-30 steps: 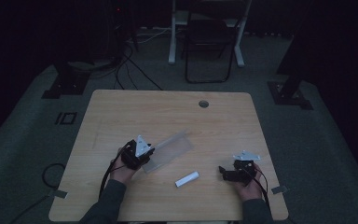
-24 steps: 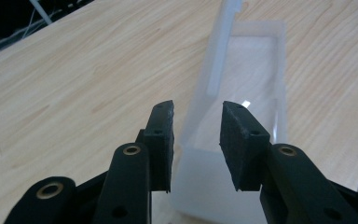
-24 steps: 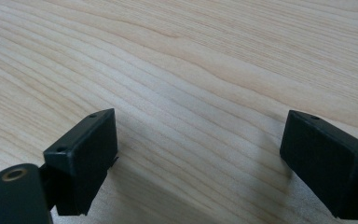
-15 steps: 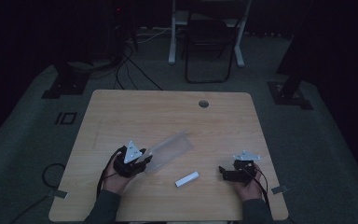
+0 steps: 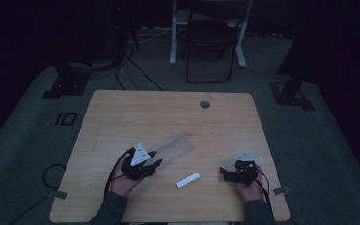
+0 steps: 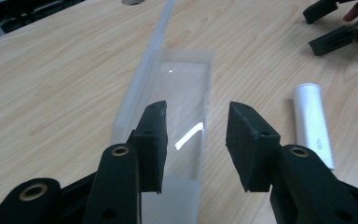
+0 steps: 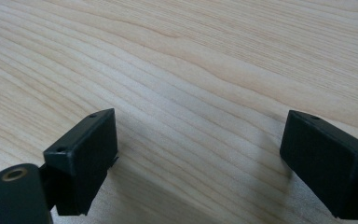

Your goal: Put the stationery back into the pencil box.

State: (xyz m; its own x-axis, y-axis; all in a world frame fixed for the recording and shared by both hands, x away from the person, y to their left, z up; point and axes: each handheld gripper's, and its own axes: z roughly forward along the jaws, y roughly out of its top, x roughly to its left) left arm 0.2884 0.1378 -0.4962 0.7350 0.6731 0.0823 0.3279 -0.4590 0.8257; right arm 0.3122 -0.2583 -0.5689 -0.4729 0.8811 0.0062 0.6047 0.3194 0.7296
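Observation:
A long clear plastic box (image 5: 174, 145) lies slantwise on the wooden table (image 5: 168, 112); its lid stands open along the left side in the left gripper view. My left gripper (image 5: 153, 164) is open, and its jaws (image 6: 196, 126) hover over the near end of the box (image 6: 182, 93) without squeezing it. A short white tube (image 5: 188, 179) lies flat to the right of the box (image 6: 313, 122). My right gripper (image 5: 225, 173) rests near the table's right front, wide open over bare wood (image 7: 200, 154), with nothing between its jaws.
A round cable hole (image 5: 205, 104) sits near the table's far edge. A folding chair (image 5: 208, 42) and stand bases stand on the dark floor beyond the table. Cables trail on the floor at the left.
My left gripper has drawn back toward the person, along the box to its near end. The box, the white tube and the right gripper have stayed in place.

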